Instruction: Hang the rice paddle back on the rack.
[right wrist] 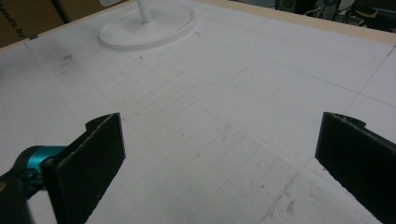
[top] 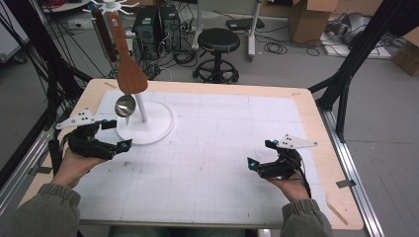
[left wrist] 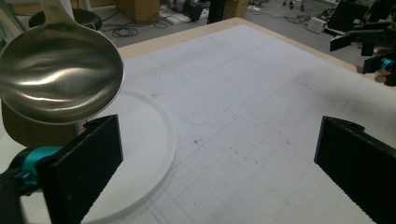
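Left gripper [top: 112,134] at left edge of mat, jaws spread wide, empty, just near of white rack base [top: 160,129]. Steel ladle [top: 125,105] hangs from rack, bowl low, above base, close ahead of left jaws; wooden spatula [top: 129,74] hangs behind it, overlapping. Right gripper [top: 261,157] rests wide open, empty, well apart at right. Likely step: grasp ladle. Advice: approach handle above bowl, not curved bowl; close squarely; lift upward off hook; avoid knocking spatula.

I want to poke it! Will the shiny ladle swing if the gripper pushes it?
Probably yes: the ladle hangs from the white rack, its bowl off the base. It looks like stiff polished metal, so it likely won't bend but may slip between the left gripper's open jaws.
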{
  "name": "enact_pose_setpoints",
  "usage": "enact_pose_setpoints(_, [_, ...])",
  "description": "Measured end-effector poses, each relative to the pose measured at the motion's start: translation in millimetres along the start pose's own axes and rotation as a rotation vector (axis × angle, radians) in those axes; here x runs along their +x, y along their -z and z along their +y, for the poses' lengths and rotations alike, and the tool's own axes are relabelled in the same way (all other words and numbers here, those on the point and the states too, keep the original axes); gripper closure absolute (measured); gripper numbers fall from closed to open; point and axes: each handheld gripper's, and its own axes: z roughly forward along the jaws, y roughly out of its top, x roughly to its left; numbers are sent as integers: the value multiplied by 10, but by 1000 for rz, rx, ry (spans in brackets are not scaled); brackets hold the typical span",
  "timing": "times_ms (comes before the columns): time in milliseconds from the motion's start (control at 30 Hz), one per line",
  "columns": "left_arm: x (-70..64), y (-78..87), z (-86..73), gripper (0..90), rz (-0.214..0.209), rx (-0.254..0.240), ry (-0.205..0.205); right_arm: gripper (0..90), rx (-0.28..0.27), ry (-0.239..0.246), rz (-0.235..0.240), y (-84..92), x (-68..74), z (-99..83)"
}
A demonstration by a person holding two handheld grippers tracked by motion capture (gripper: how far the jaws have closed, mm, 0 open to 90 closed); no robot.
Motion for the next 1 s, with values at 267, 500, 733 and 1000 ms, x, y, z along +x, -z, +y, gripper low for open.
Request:
enact_pose_setpoints(267, [-49, 13, -58, 17, 1, -6, -7, 6, 0, -5, -6, 9, -6, -13])
enact_pose_setpoints(500, [-72, -2, -173, 17, -12, 10, -4, 6, 1, -7, -8, 6, -5, -29])
enact_pose_setpoints(733, [-88, -13, -261, 17, -14, 24, -2, 6, 3, -10, -10, -3, -2, -45])
enact_pose_setpoints(1000, [-87, -19, -358, 17, -10, 34, 0, 6, 2, -15, -16, 0, 2, -59])
